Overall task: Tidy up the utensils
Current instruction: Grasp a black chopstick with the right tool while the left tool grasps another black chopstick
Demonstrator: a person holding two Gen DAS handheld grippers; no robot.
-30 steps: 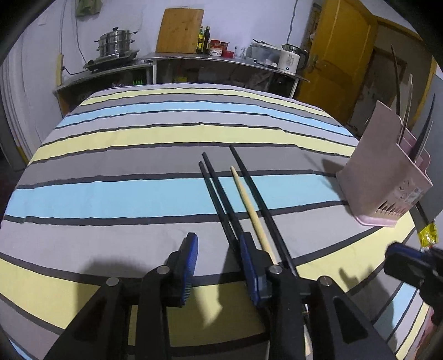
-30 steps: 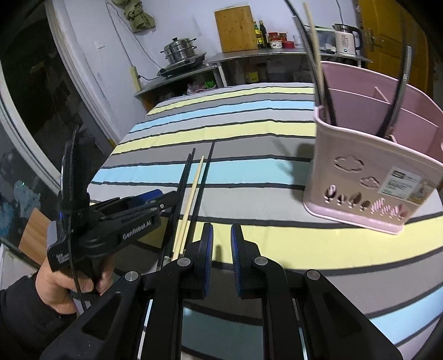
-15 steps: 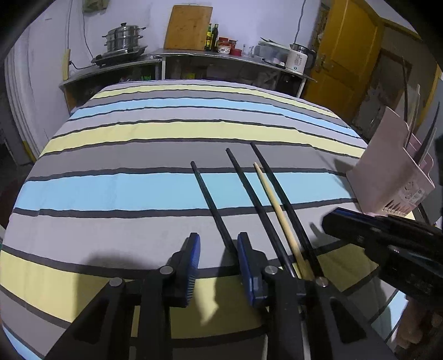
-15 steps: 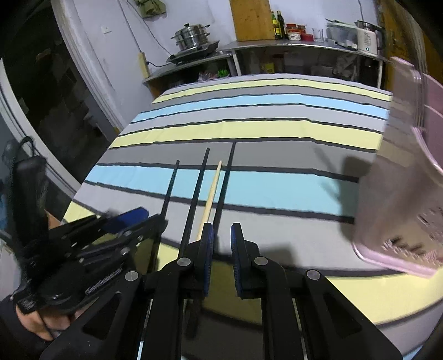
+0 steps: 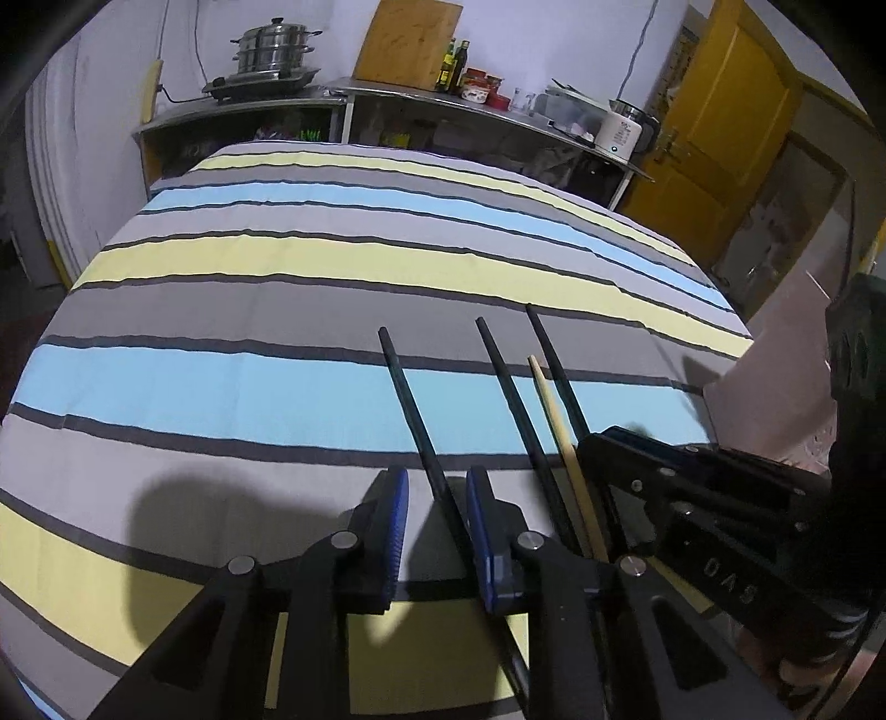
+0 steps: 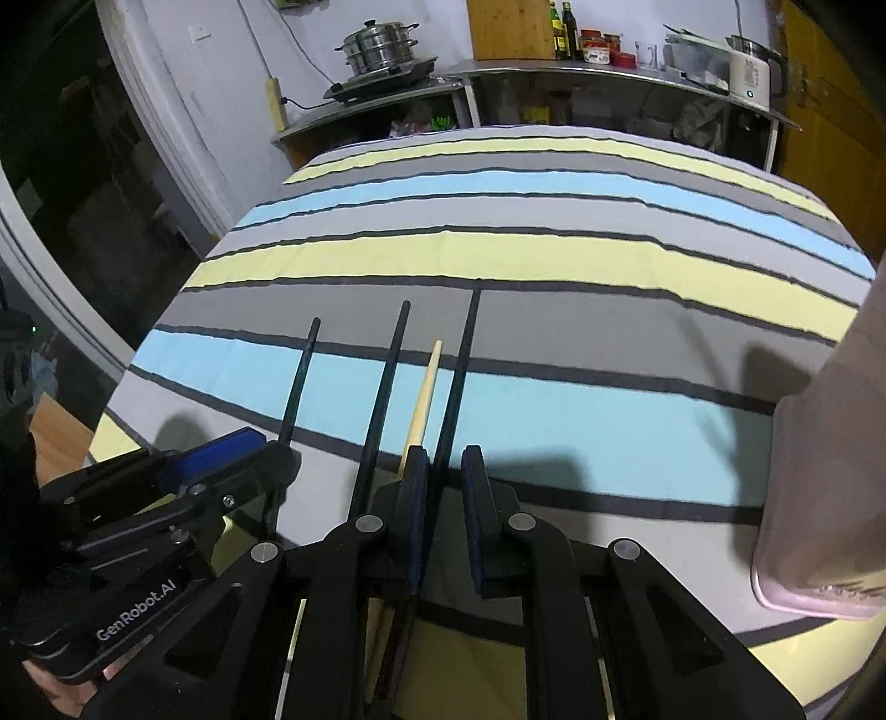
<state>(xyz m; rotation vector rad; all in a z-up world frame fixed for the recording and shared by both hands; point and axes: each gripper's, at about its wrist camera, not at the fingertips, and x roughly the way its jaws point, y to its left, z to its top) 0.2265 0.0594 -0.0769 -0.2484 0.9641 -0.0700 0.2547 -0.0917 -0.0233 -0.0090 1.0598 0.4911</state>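
Three black chopsticks and one wooden chopstick (image 5: pixel 556 426) lie side by side on the striped tablecloth (image 5: pixel 277 266). My left gripper (image 5: pixel 437 487) is open, its jaws either side of the leftmost black chopstick (image 5: pixel 412 410). My right gripper (image 6: pixel 443 465) is open a little around the rightmost black chopstick (image 6: pixel 457 376), with the wooden chopstick (image 6: pixel 423 393) just left of its left finger. The left gripper also shows in the right wrist view (image 6: pixel 232 448), over the leftmost black chopstick (image 6: pixel 299 376). The pink utensil holder (image 6: pixel 825 476) stands at the right.
The pink holder's side (image 5: pixel 775 376) shows at the right of the left wrist view, behind my right gripper's body (image 5: pixel 692 498). A counter with a steel pot (image 6: pixel 379 47), a cutting board (image 5: pixel 407 41), bottles and a kettle (image 6: pixel 747 72) stands beyond the table. A yellow door (image 5: pixel 731 127) is at the far right.
Both grippers have come closer and lower to the chopsticks. The left jaws now straddle the leftmost black chopstick. The right jaws have opened slightly around the rightmost one.
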